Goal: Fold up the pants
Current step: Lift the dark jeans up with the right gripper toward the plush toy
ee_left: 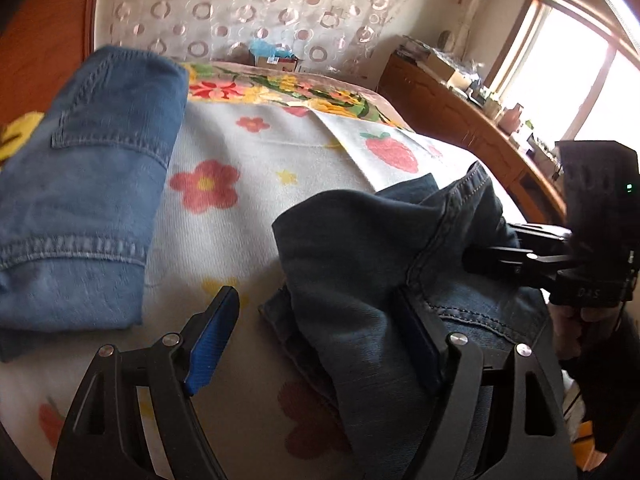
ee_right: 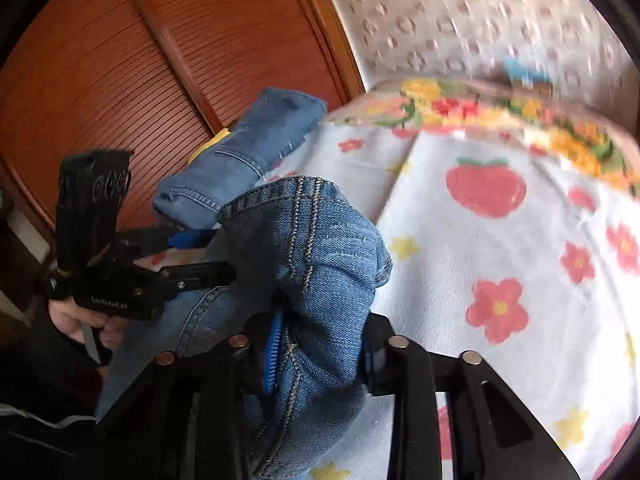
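A pair of dark blue jeans [ee_left: 360,264] lies bunched on the flowered bed sheet [ee_left: 224,216]. My left gripper [ee_left: 320,328] is open, with the jeans' edge lying between its fingers and over the right finger. My right gripper [ee_right: 320,356] is shut on a thick bunch of the jeans [ee_right: 316,248] at a seam and holds it up off the sheet. The right gripper also shows in the left wrist view [ee_left: 484,258], reaching into the cloth from the right. The left gripper shows at the left of the right wrist view [ee_right: 208,256].
A folded pair of lighter blue jeans [ee_left: 88,184] lies at the left on the bed, also in the right wrist view [ee_right: 248,148]. A wooden wardrobe [ee_right: 120,60] stands left, a wooden dresser [ee_left: 460,120] with clutter right, a padded headboard [ee_left: 248,12] behind.
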Motion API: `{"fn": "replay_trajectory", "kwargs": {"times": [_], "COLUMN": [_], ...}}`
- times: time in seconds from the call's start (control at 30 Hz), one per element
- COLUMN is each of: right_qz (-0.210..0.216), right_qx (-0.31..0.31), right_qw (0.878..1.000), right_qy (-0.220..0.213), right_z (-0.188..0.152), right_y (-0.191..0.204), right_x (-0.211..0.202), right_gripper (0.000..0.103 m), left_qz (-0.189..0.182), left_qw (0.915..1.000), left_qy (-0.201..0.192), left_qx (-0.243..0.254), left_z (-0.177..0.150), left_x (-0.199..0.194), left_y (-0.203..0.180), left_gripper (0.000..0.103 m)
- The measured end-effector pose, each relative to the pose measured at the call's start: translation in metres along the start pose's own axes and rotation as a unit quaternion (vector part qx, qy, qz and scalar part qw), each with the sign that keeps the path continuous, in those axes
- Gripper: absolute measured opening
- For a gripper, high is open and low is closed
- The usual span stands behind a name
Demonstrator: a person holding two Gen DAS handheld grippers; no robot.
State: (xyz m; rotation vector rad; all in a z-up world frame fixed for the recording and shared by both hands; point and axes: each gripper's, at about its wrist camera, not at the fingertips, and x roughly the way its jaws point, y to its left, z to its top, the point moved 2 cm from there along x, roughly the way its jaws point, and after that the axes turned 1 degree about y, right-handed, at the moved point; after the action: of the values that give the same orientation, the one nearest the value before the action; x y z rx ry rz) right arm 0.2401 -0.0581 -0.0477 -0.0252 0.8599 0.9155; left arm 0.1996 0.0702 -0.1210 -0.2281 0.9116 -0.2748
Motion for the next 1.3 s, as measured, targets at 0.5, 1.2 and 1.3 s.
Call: {"fn": "replay_trajectory", "kwargs": {"times": [0.5, 1.2, 1.3], "right_qz": [0.018, -0.002, 0.001], "right_qx": [-0.041, -0.180, -0.189], "right_qw": [0.999, 0.979, 0.977], "right_qy": [-0.022, -0.096, -0.100], "right_z": [0.027, 0.079, 0.083], "right_y": [0.043, 0.188, 0.195], "right_x": [-0.024, -0.098, -0.099], "right_gripper": [0.023, 0.022, 0.022], "left_qz": [0.007, 0.057, 0.070], "left_qw": [0.9997, 0.9812, 0.9777], "left_qy": [-0.022, -0.184, -0.198], "left_qx": [0.008, 0.005, 0.001], "left_z": [0.000, 0.029, 0.034], "left_x": [-0.023, -0.176, -0.188], "left_y": [-0.010, 0.016, 0.024], "left_gripper": [0.079, 0.077, 0.077]}}
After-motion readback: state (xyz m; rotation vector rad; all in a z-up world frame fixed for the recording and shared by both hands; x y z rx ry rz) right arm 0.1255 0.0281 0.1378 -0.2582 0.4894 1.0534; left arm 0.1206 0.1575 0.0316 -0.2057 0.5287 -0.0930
